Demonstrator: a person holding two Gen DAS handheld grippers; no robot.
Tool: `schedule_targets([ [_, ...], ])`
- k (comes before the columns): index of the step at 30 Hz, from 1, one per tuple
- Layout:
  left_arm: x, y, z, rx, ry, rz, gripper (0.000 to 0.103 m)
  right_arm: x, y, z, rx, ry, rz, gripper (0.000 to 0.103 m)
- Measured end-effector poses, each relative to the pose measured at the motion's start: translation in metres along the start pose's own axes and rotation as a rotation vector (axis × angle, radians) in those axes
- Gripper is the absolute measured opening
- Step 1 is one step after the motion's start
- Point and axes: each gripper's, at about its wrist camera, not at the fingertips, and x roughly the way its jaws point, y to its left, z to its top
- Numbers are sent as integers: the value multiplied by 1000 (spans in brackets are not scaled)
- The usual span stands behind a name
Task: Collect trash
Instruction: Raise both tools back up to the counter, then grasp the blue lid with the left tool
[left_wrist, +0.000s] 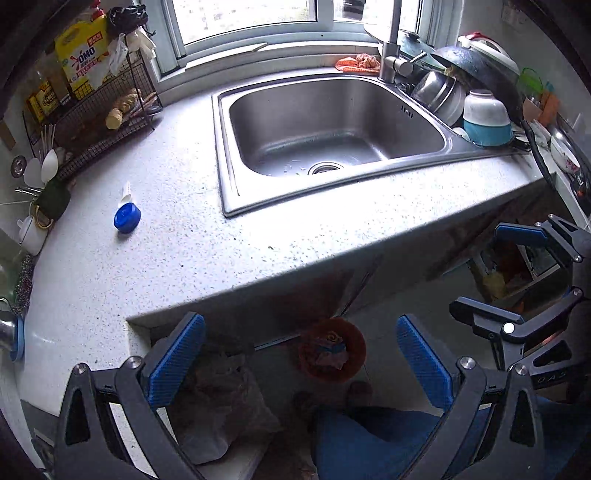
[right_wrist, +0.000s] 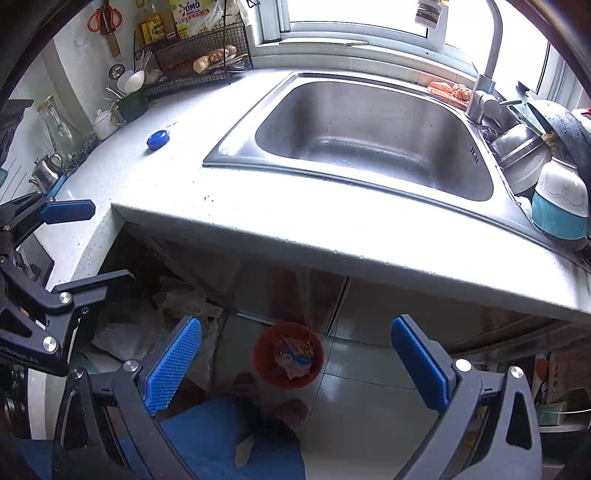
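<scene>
The counter (left_wrist: 258, 236) is the landmark. Its broad speckled top in front of the sink (left_wrist: 332, 129) lies bare, giving open passage along the front edge. To the left of the sink only a blue cap (left_wrist: 127, 218) with a white scoop just behind it stands on the top. The back left corner is crowded by a wire rack (left_wrist: 107, 107) and a dark mug (left_wrist: 53, 201) of utensils. Right of the sink, stacked pots and a bowl (left_wrist: 485, 120) block the way. Below the counter, floor room is narrowed by a red bin (right_wrist: 288, 354), plastic bags (right_wrist: 129, 328) and the person's feet.
</scene>
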Motion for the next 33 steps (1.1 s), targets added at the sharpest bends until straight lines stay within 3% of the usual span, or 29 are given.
schedule_targets([
  [11,-24,49,27,-53,-41,68,103,-14,20,63,-105,-75,32,102],
  [18,-2,102,47,-151,-15,47,103,12,47,107,-161,-65,66,102],
  [33,54,222,89,-205,79,67,103,79,82,197,-196,16,92,102],
])
